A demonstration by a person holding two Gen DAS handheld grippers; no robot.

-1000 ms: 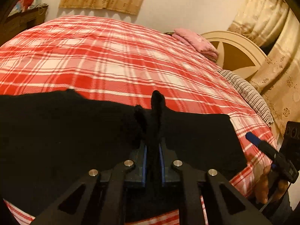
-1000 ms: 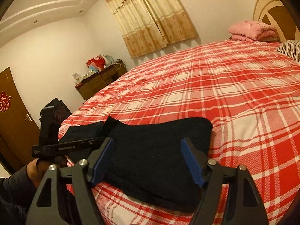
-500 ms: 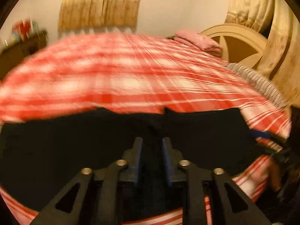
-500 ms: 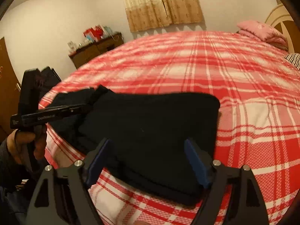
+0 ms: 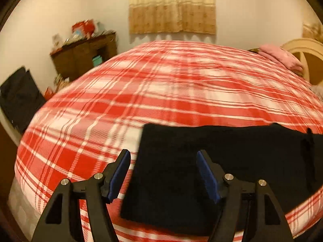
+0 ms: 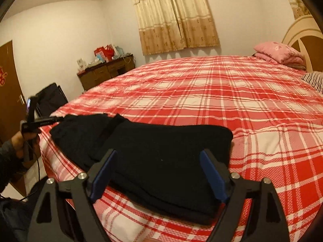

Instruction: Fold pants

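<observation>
Pants folded, low centre of frame on bed; both tongs wide, empty; best pinch the thick edge squarely, fold flat.

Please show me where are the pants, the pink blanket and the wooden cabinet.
pants (image 6: 161,157): right wrist view, middle of the folded black cloth.
pink blanket (image 6: 280,54): right wrist view, top of the folded pile.
cabinet (image 6: 107,72): right wrist view, its drawer front.

Left wrist view blurred w/ motion — black pants cut off at right edge, dresser clutter too smeared to ID.
</observation>
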